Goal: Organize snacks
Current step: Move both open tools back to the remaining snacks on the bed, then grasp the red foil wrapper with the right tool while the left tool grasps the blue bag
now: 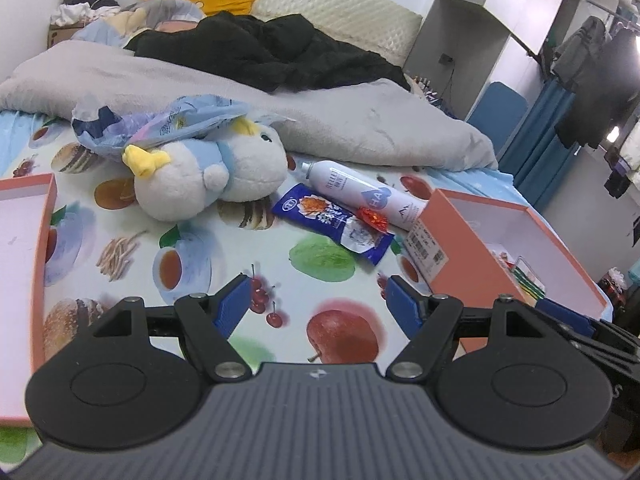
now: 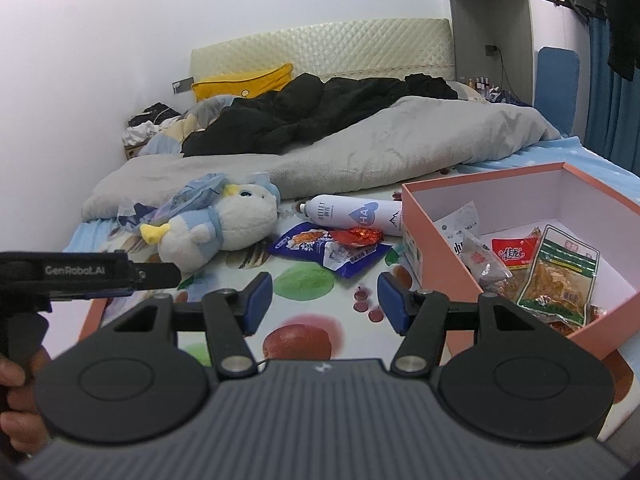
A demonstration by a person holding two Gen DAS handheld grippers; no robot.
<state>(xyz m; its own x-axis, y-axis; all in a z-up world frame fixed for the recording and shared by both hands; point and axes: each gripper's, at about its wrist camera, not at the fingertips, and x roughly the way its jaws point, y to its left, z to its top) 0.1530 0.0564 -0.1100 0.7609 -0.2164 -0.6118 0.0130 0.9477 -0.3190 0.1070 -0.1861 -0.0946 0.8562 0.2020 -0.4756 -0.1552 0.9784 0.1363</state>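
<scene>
Hovering over the bed point(image 1: 192, 248), the left hand-held gripper point(image 1: 316, 304) and the right hand-held gripper point(image 2: 324, 300) are both standing spread wide, grasping nothing. A blue snack packet point(image 1: 332, 224) is lying beside a white spray can point(image 1: 360, 192), near the pink box point(image 2: 440, 248) containing more snacks point(image 2: 556, 276).

"GenRobot.AI" on left claw point(image 2: 160, 276); "HA" on bottle point(image 2: 352, 216)
</scene>
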